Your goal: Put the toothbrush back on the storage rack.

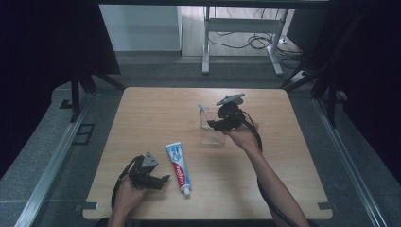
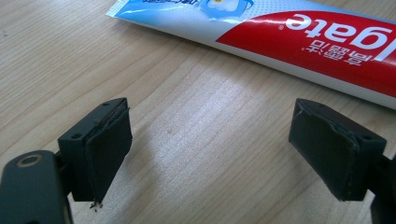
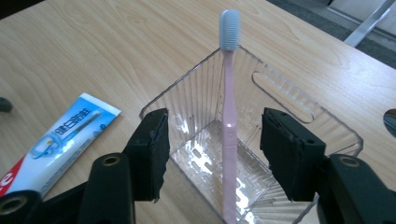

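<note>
I am holding the right gripper (image 1: 215,124) over the clear plastic holder (image 1: 211,134), which is standing right of centre on the far half of the wooden table (image 1: 142,118). In the right gripper view, its jaws are standing partly open above the holder's near rim, one pad to either side of the pink toothbrush (image 3: 228,116), and neither pad is touching the handle. The toothbrush is standing inside the clear plastic holder (image 3: 280,98), foot on the ribbed floor, leaning against the far corner with its grey bristle head (image 3: 229,30) rising above the rim. Nothing is gripped by the right gripper (image 3: 212,154).

I am resting the left gripper (image 1: 158,181) low over the near left part of the table, with my left hand (image 1: 126,196) behind it. In the left gripper view, its jaws are standing wide apart with bare wood between them; the left gripper (image 2: 210,149) is holding nothing. The toothpaste tube (image 1: 178,168) is lying flat just to the right of this gripper in the high view, cap end toward the near edge, crimped end pointing away. In the left gripper view, the toothpaste tube (image 2: 280,42) is lying beyond the jaw tips, apart from them. The tube and the holder are lying well apart.
</note>
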Available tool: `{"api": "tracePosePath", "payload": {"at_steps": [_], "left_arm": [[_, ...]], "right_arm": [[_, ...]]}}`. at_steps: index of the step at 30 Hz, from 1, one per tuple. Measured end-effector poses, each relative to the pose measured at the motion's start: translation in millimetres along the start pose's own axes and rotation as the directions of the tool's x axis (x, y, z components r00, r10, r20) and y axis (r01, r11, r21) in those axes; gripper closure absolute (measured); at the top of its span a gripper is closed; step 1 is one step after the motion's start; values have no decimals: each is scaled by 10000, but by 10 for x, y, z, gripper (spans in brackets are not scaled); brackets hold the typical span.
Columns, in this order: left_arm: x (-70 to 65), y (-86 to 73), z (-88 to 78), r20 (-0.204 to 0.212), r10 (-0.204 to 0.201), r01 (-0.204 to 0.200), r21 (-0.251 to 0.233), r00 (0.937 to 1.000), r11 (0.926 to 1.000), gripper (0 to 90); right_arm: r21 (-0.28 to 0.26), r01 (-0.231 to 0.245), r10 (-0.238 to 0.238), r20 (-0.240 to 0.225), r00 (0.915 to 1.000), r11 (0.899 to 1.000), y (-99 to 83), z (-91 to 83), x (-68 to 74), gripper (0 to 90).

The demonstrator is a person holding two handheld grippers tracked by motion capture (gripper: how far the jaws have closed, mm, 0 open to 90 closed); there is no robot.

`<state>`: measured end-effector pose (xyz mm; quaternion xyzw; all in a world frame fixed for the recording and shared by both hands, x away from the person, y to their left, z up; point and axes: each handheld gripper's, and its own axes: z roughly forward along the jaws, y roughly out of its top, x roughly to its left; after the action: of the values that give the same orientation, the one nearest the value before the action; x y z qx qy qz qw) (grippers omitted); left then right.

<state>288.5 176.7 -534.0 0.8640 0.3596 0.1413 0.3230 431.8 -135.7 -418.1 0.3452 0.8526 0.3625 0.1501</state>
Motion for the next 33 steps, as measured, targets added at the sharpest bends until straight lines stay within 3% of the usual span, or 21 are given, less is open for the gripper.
{"api": "tracePosePath", "payload": {"at_steps": [5,21,33], "left_arm": [[-2,1,2,9,-12,12,-4,10000,10000,134],[-1,7,-3,92,-156,157,-131,9998,9998,133],[13,22,-17,412,-606,615,-226,9973,9978,134]], "right_arm": [[-190,-170,169,-80,9998,9997,-42,-83,6,366],[-333,442,-445,-85,9990,9985,-211,-327,49,171],[-473,599,-603,-78,9981,9971,-402,-460,63,91]]}}
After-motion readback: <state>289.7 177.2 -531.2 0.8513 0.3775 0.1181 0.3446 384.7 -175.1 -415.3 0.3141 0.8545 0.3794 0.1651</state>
